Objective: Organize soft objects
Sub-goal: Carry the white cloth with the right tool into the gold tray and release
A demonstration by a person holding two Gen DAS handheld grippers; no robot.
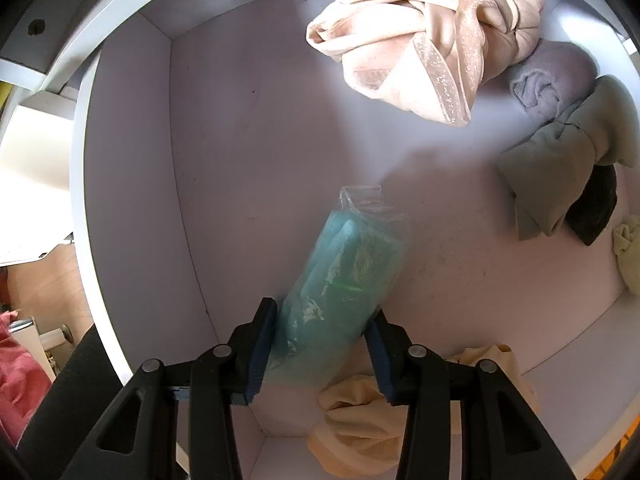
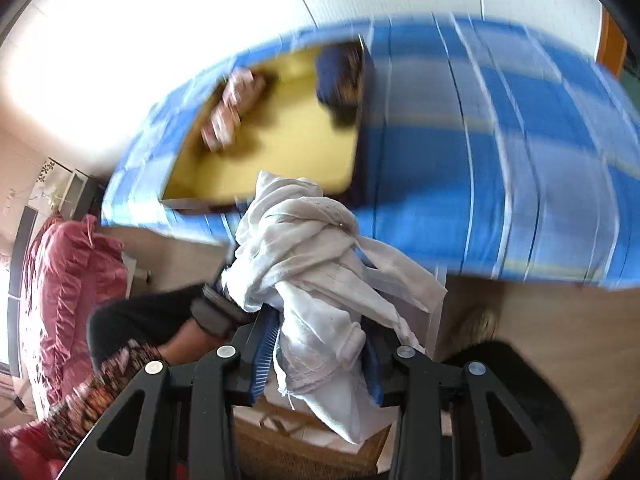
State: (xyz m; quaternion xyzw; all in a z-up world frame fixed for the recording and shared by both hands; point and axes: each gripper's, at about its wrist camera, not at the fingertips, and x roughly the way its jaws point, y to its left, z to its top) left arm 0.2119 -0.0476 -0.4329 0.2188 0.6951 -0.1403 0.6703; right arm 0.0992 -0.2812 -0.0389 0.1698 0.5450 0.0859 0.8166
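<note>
Right wrist view: blue checked bed cover [image 2: 500,184] motion-blurred; items in the yellow tray [image 2: 280,140] on it too smeared to identify. White cloth bundle [image 2: 312,280] hides the right claw's [image 2: 320,364] pads. Left wrist view: cream cloth [image 1: 356,420] partly behind claw arms; pale yellow cloth [image 1: 628,252] cut off at right edge; dark item [image 1: 592,208] mostly hidden under the grey-green cloth [image 1: 560,176].
</note>
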